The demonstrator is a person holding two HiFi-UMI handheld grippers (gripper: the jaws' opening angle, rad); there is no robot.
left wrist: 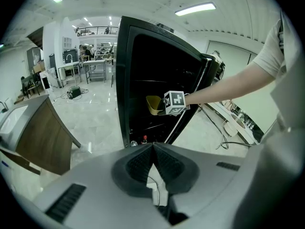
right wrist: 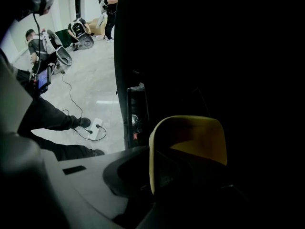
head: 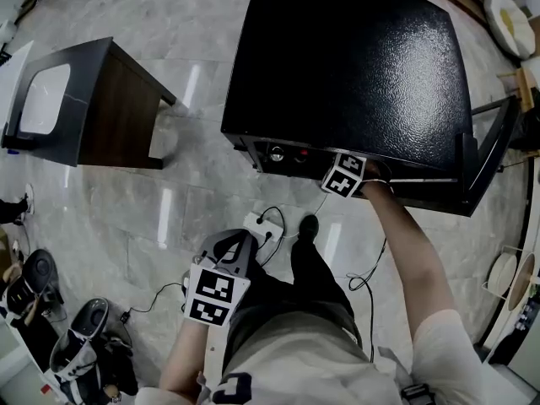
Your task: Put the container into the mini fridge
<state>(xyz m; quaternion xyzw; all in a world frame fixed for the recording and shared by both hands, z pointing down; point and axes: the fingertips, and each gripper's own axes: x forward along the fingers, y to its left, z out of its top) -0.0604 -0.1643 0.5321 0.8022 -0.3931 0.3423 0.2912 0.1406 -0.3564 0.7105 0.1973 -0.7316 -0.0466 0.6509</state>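
Note:
The black mini fridge (head: 354, 57) stands with its door (head: 489, 154) swung open to the right. My right gripper (right wrist: 155, 178) is shut on the rim of a yellow container (right wrist: 190, 137), which it holds inside the dark fridge compartment. From the head view only its marker cube (head: 344, 175) shows at the fridge's front edge; the jaws are hidden under the top. In the left gripper view the container (left wrist: 153, 104) sits just inside the fridge opening (left wrist: 143, 80). My left gripper (left wrist: 153, 149) is shut with nothing in it, held low by the person's waist (head: 229, 247).
A dark wooden side table (head: 93, 108) stands left of the fridge. A white power strip (head: 261, 226) and cables lie on the tiled floor by the person's foot. People and gear sit at the left (right wrist: 47, 42). Plates (head: 510, 19) rest at the far right.

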